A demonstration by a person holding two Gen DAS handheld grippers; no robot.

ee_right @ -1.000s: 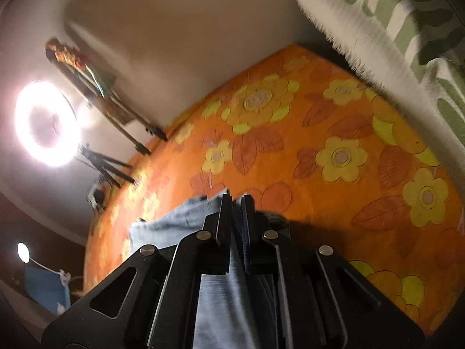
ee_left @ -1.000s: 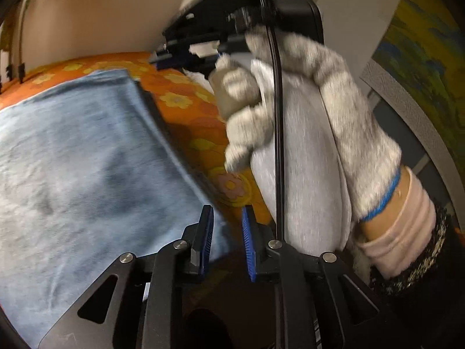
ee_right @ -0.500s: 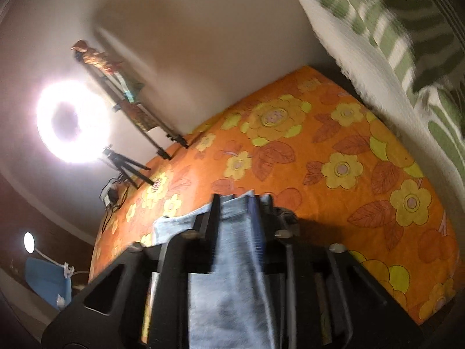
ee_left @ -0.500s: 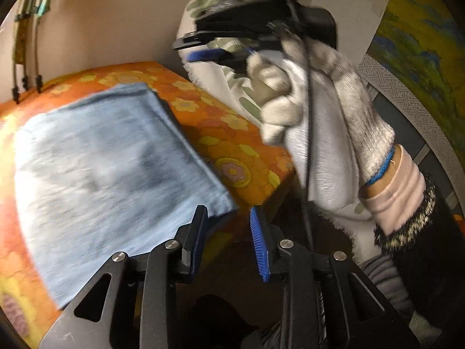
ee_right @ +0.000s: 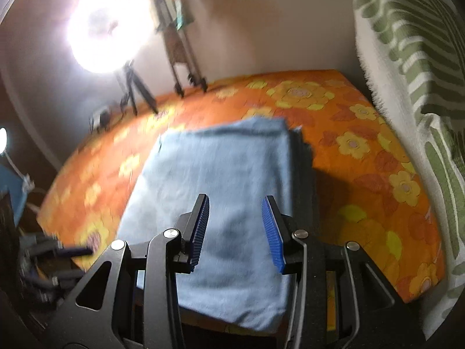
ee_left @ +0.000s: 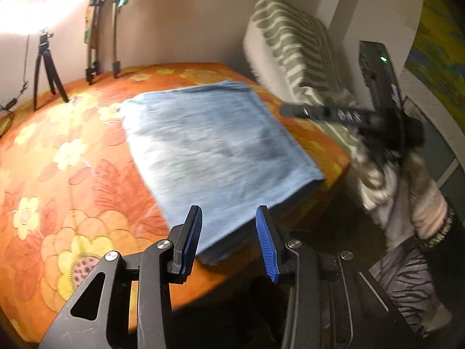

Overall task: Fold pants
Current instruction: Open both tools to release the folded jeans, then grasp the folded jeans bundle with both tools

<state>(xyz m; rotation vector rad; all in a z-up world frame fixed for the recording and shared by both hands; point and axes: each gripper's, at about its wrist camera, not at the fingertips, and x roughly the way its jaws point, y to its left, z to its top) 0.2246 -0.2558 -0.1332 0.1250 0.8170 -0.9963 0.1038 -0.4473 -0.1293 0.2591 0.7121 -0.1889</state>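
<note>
Two claws work here, one in each hand. From the left wrist view, the left gripper (ee_left: pixel 228 240) has just been opening, and nothing is pinched between its blue pads. The pants (ee_left: pixel 215 145) lie folded in a flat blue block on the orange flowered cover (ee_left: pixel 58 174), close to its near edge. The right gripper (ee_left: pixel 293 110) floats off to the side.

From the right wrist view, the right gripper (ee_right: pixel 236 229) has just been opening too, with no cloth clamped. The pants (ee_right: pixel 221 174) look soft, floppy and a bit thick. I would grab a corner or the thick folded edge.
</note>
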